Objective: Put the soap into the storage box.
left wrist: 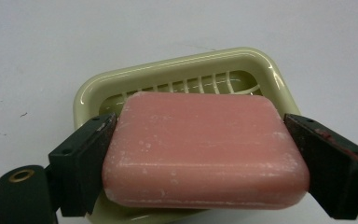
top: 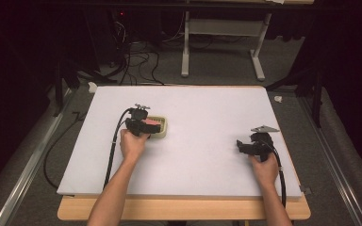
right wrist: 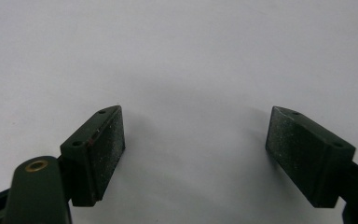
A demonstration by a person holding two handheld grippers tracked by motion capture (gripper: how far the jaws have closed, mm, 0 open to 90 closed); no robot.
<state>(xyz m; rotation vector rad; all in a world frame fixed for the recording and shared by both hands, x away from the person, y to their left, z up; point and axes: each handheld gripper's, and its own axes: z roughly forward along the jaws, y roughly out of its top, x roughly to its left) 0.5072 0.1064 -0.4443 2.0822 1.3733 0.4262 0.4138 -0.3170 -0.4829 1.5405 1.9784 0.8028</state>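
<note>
I see my left gripper [left wrist: 200,154] clamping the pink soap bar [left wrist: 205,149] just over the soap dish [left wrist: 177,70] (pale green); right gripper [right wrist: 193,149] open, well apart from the dish.

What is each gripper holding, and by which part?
Left gripper clamps the pink rectangular soap bar by its two short ends, above the pale green plastic soap dish. Right gripper holds nothing.

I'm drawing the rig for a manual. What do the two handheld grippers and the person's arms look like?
Both grippers are black with two blocky jaws. The left gripper has flat dark pads, a brass-ringed hole near one jaw's base, and reddish smears on a jaw. The right gripper has speckled pads and the same brass ring. A black cable trails from each; a grey three-cornered plate tops the right one. The forearms are bare, no sleeves.
</note>
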